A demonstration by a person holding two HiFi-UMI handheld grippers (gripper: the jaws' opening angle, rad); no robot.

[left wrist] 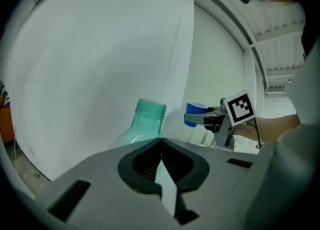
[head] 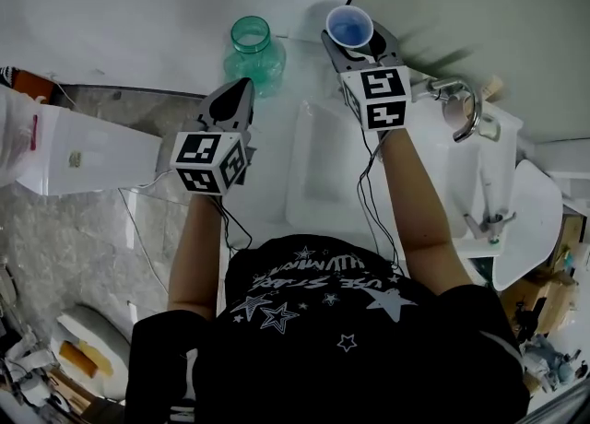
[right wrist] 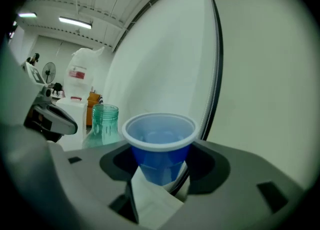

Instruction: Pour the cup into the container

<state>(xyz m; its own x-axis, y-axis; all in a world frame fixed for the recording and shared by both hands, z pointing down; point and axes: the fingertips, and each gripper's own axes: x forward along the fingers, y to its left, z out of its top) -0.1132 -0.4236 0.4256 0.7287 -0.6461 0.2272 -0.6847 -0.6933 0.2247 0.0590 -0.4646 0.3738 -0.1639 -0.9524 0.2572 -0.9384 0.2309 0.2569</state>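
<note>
The small blue plastic cup with a white rolled rim is showing a tapered wall, widest at the mouth. It is standing upright, its long axis running vertically and its open mouth facing up. The right gripper is pinching it low on the body, one jaw on each side, and is holding it in the air near the wall, just right of the translucent green plastic jar. The jar is standing upright on the white counter, its threaded neck uncapped. Whether either vessel is carrying liquid I cannot tell. The left gripper is hovering just before the jar, jaws pressed together on nothing.
</note>
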